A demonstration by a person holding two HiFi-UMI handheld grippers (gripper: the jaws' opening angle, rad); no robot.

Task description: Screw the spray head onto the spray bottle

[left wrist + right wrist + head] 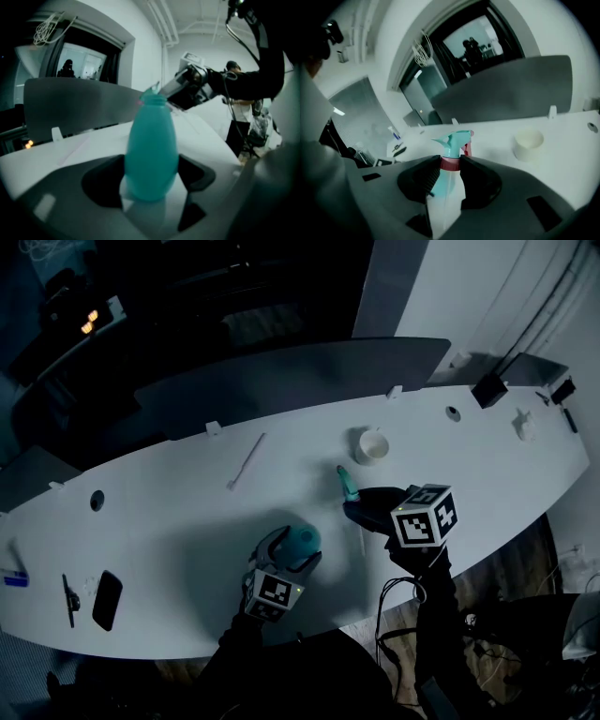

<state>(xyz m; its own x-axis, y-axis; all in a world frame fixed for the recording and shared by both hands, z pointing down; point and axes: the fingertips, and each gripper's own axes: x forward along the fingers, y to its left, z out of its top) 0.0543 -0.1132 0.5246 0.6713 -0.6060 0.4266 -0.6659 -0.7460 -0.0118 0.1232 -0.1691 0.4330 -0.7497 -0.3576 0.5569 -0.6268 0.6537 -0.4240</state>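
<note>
- Head view, left side: my left gripper [295, 557] sits at lower centre, closed around the teal spray bottle [302, 540], which stands on the white desk [169, 521].
- Head view, right side: my right gripper [367, 507] is just right of the bottle. It carries the spray head [349, 482] nozzle end up and clear of the bottle.
- Left gripper view: both jaws press on the flanks of the bottle's belly. The neck is at upper centre, with the right gripper close behind it at upper right. I cannot tell whether the head touches the neck.
- Right gripper view: the jaws clamp the red collar [451, 163] of the spray head, with the teal nozzle above it at centre. The bottle is not in this view.
- Step in hand: I judge I am bringing the head to the neck, and threading has not yet begun.
- Next move: I need to centre the collar over the neck, seat it square, then turn it while the left gripper holds the bottle steady.
</note>
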